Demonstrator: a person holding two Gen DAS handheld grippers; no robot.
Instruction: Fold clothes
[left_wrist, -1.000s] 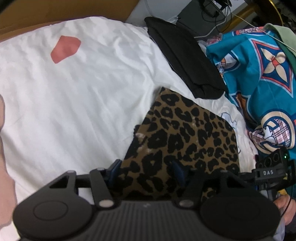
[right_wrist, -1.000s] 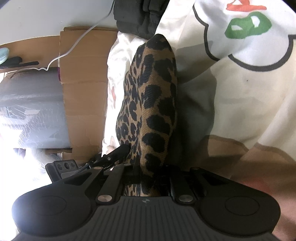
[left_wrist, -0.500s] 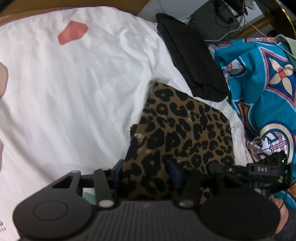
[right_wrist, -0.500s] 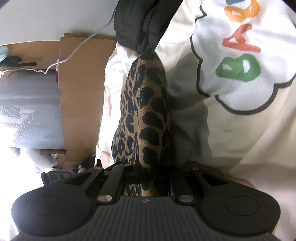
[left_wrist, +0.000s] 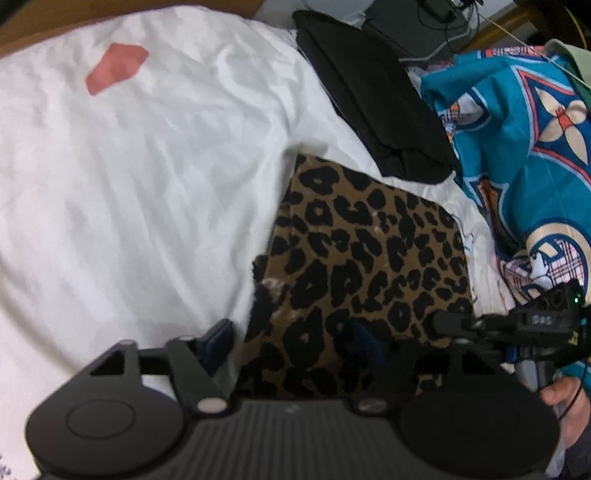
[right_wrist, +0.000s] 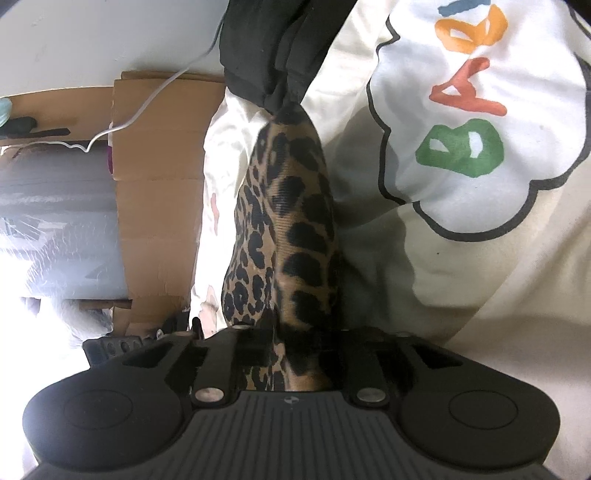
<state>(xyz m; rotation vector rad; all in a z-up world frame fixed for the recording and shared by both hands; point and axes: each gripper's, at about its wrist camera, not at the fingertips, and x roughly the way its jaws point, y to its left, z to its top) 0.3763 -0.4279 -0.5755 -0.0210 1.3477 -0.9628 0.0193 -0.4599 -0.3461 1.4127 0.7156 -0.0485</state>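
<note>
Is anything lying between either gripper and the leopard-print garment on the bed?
Nothing visible. The leopard-print garment lies directly between the fingers of the left gripper and of the right gripper, both opening. The folded black garment sits beyond it, out of the way.

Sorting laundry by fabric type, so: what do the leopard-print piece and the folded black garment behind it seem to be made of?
The leopard-print piece looks like a finely ribbed knit with a matte finish: thin parallel ridges run across the print in the right wrist view. The fibre cannot be told. The folded black garment looks like a thicker, soft matte cloth, perhaps jersey or fleece; it shows no sheen and its folded edges are rounded and bulky.
</note>
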